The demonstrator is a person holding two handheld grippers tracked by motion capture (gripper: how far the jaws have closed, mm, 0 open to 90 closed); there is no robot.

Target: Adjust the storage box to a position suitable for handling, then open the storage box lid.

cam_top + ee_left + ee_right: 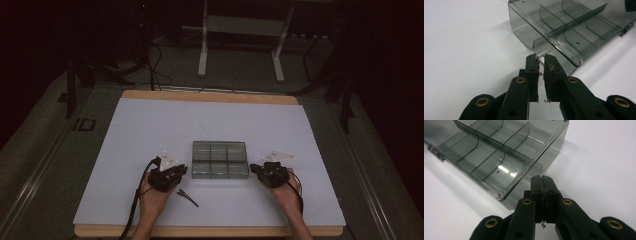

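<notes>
Black hand-held gripper [540,62]; brass-ringed screw holes; reddish worn pads; trailing black cable; bare forearms.

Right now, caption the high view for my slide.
Two grippers, left and right, flank a divided clear box; dark clip lies nearby.

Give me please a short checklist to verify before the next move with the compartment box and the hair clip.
1. Left tool empty: ok, a narrow gap between its jaws, nothing in it.
2. Right tool empty: ok, jaws shut together on nothing.
3. Compartment box flat on the white sheet, between both tools: ok.
4. Compartments empty: ok, nothing visible inside.
5. Hair clip free to pick: ok, it lies alone beside the left hand.
6. Box lid state: cannot tell.
</notes>
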